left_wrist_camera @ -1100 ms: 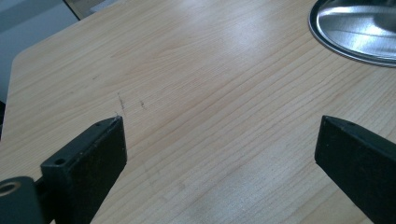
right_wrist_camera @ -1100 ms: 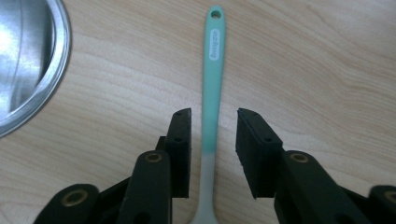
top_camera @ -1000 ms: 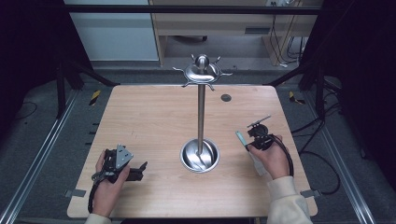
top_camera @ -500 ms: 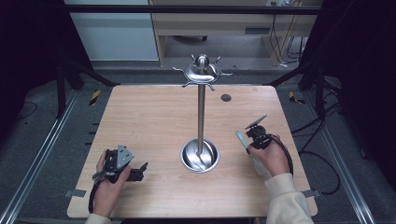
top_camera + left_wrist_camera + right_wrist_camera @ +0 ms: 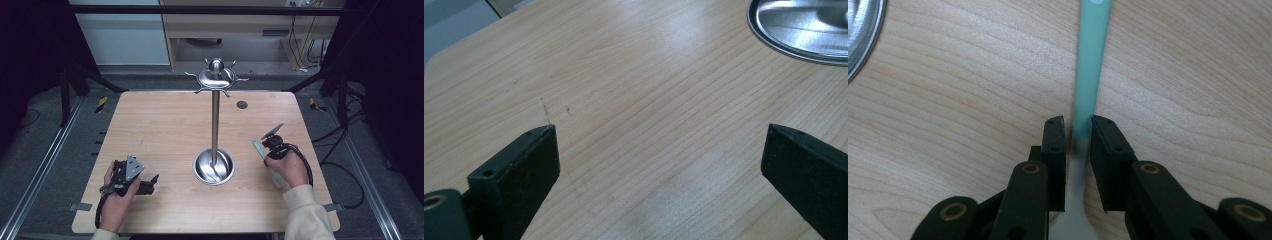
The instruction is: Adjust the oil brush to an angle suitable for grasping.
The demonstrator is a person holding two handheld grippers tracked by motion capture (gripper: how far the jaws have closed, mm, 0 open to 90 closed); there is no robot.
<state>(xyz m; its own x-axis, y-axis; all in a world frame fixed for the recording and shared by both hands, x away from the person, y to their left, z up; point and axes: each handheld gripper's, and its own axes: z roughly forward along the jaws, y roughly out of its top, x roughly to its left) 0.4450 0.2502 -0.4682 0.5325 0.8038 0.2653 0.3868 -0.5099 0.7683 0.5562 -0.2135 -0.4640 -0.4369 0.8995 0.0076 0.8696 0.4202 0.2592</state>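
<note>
High view: steel stand's base dish empty; green-handled utensil beside.

Black screw-studded fingers, cream sleeve

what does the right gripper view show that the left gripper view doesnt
Right gripper view: a mint-green utensil handle runs between the right gripper, whose jaws have just been closing and sit close on either side of it; a paler, wider part of the utensil shows below them.

Left gripper view: the left gripper with its jaws wide apart and nothing but bare wood between them, plus a broad arc of the stand's shiny steel base.

Both: the light wooden table and an edge of that steel base.
</note>
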